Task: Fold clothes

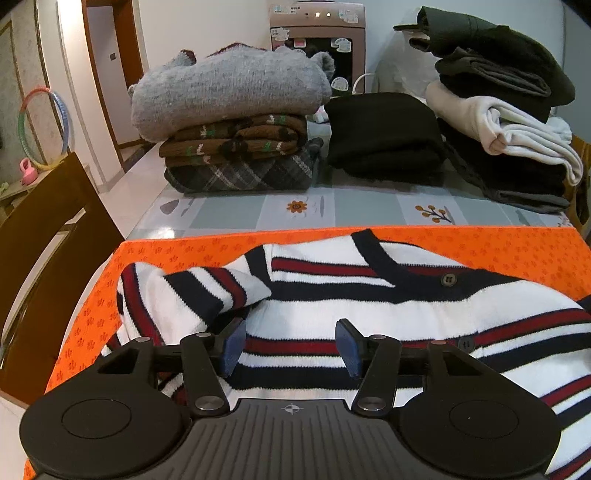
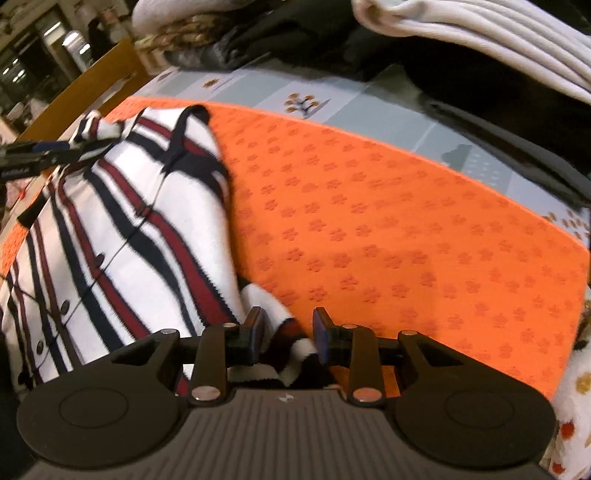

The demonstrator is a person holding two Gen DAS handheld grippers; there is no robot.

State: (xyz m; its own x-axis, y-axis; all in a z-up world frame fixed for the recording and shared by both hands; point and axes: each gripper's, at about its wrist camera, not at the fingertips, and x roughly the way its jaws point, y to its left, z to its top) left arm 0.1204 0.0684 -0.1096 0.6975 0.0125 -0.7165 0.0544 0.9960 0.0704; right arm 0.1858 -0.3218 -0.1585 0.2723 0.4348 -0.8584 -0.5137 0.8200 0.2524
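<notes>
The left gripper [image 1: 291, 346] jaws are hanging released over the striped cardigan [image 1: 369, 306], its left sleeve already folded in; the right gripper [image 2: 289, 338] jaws are standing apart around the other sleeve, lying on the orange mat [image 2: 369, 221] at the worktop's near edge, while folded stacks [image 1: 236, 125] are waiting along the far edge

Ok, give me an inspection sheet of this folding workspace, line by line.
Surface: patterned tablecloth with an orange mat laid on it.
Job's things: striped cardigan spread on the mat, buttoned, left sleeve folded in across the body.
Clutter: sweater stack, black folded garment, dark and white pile at the far side.
Grippers: left tool open above the cardigan; right tool open, striped fabric between its fingers, grip not closed.
Cables: white cord behind the stacks.
Surroundings: wooden chair, hula hoop, appliance.
</notes>
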